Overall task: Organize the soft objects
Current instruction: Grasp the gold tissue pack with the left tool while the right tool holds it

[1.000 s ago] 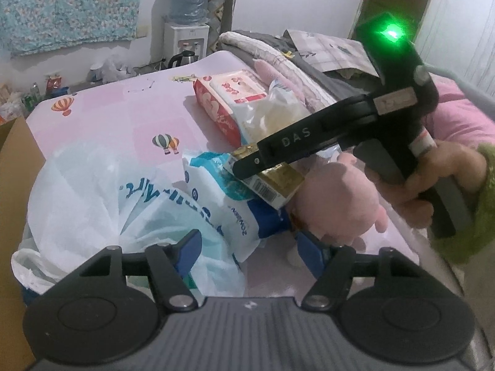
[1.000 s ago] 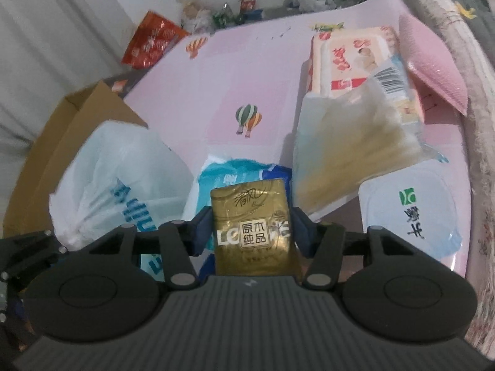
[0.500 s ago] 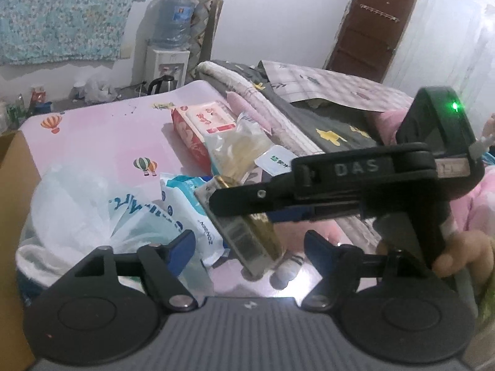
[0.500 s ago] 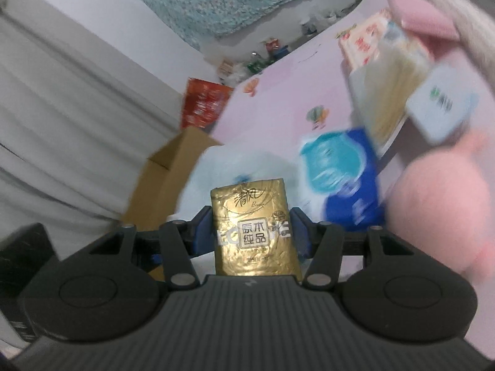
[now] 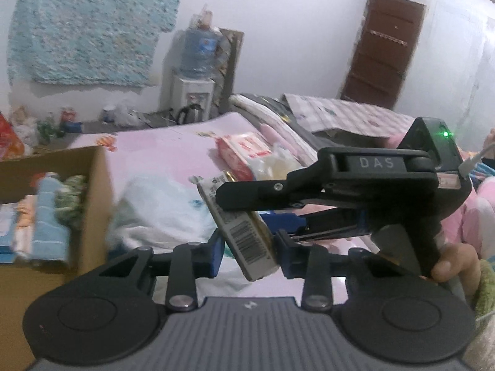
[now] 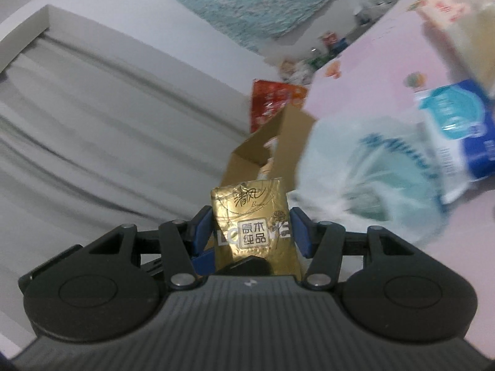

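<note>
My right gripper (image 6: 250,228) is shut on a gold tissue pack (image 6: 252,216) and holds it in the air. In the left wrist view the same pack (image 5: 239,228) shows its barcode side, with the right gripper (image 5: 225,190) above it. The pack hangs between the fingers of my left gripper (image 5: 249,252), which is open and empty. A cardboard box (image 5: 96,198) with folded towels (image 5: 46,213) inside stands at the left; it also shows in the right wrist view (image 6: 272,151).
On the pink sheet (image 5: 167,151) lie a white plastic bag (image 5: 161,204), a red-and-white wipes pack (image 5: 244,151) and a blue tissue pack (image 6: 458,126). Folded bedding (image 5: 334,114) lies at the back right. A water dispenser (image 5: 195,71) stands by the wall.
My right gripper has carried the gold pack left, toward the cardboard box and in between the left fingers. The left wrist view has swung left, bringing the box into sight.
</note>
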A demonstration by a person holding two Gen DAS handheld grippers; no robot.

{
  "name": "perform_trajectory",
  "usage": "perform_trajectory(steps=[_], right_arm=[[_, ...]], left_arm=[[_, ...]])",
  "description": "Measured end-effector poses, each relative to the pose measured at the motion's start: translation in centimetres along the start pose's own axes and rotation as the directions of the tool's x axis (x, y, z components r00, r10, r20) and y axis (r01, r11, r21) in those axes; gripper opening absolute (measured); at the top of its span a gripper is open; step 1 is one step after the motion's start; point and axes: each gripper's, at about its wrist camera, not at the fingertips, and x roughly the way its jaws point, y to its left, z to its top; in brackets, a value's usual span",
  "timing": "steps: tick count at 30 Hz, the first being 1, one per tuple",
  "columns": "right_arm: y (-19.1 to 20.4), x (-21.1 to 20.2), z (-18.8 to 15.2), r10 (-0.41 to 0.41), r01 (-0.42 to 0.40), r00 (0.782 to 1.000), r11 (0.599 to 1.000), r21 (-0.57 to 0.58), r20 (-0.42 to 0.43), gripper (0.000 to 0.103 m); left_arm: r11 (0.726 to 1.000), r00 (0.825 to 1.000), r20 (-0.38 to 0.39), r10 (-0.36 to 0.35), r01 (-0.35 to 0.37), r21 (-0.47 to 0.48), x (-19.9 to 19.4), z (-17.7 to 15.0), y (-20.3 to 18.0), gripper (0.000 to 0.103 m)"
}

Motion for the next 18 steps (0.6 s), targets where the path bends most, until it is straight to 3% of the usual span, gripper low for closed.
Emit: perform_trajectory(steps=[11,15,18], right_arm=[[5.8,8.5,0.9,0.125,-0.129,0.986,0.991,-0.024,-0.109,0.058],[6.6,11.1,2.3,0.117,-0.119,0.987,0.993,-0.018,-0.108,0.063],[6.2,11.1,2.9,0.079,-0.080,0.995,0.997,-0.021,-0.060,0.065]], left_arm=[[0.990,0.990,0.080,0.119,-0.112,-0.084,-5.7,0.5,7.5,0.030],[0.981,0.984,0.070,0.166,-0.157,-0.114,-5.7,1.2,10.5,0.030],[0.977,0.986,0.041,0.161,-0.153,-0.151,-5.0,1.8,13.1,0.030]])
